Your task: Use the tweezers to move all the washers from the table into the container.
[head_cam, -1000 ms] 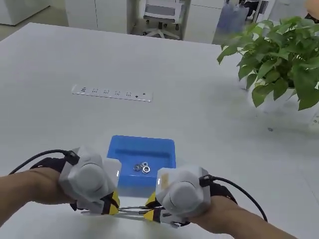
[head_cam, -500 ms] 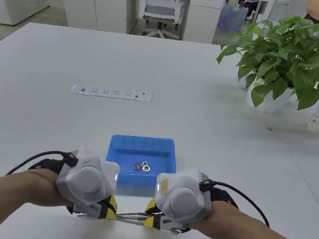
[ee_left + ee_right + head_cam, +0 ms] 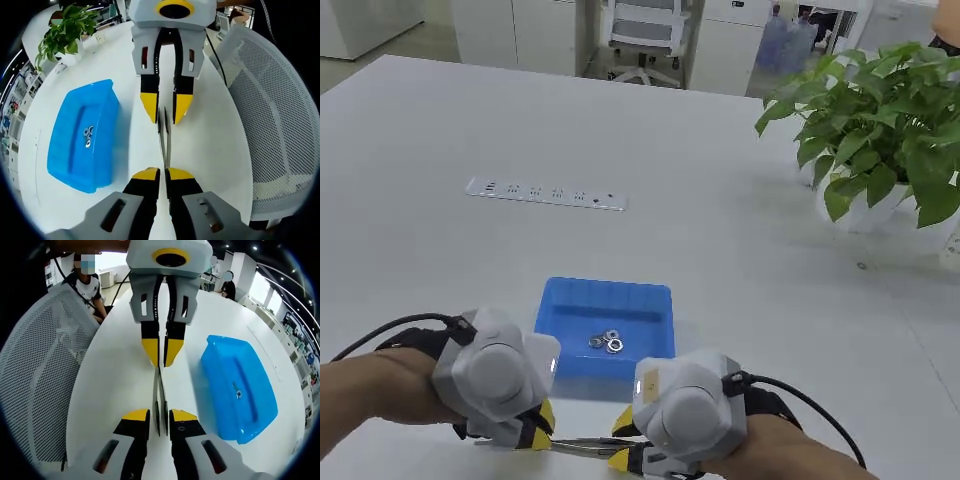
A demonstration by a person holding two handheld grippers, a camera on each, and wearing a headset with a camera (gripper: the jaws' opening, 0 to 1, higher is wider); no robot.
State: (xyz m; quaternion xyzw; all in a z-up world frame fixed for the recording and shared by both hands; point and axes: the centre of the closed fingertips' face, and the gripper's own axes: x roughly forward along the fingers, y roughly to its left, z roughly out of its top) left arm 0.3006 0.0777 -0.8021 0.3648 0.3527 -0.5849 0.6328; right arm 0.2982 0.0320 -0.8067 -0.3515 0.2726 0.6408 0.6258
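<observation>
We have drawn back slightly from the blue container (image 3: pixel 570 300), where the washers (image 3: pixel 607 342) lie, with the left gripper (image 3: pixel 162 174) and right gripper (image 3: pixel 159 415) each pinching an end of the tweezers (image 3: pixel 582 446) just before it, and a power strip (image 3: pixel 545 193) and plant (image 3: pixel 880 110) well beyond.

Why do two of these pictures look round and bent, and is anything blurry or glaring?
Head view: soft, even light and faint shadows, with the blue container and washers sharp. Left gripper view: a very wide lens bulges the container and the mesh chair, though the tweezers stay crisp. Right gripper view: the same bulging, so the table edge curves; no strong glare.
</observation>
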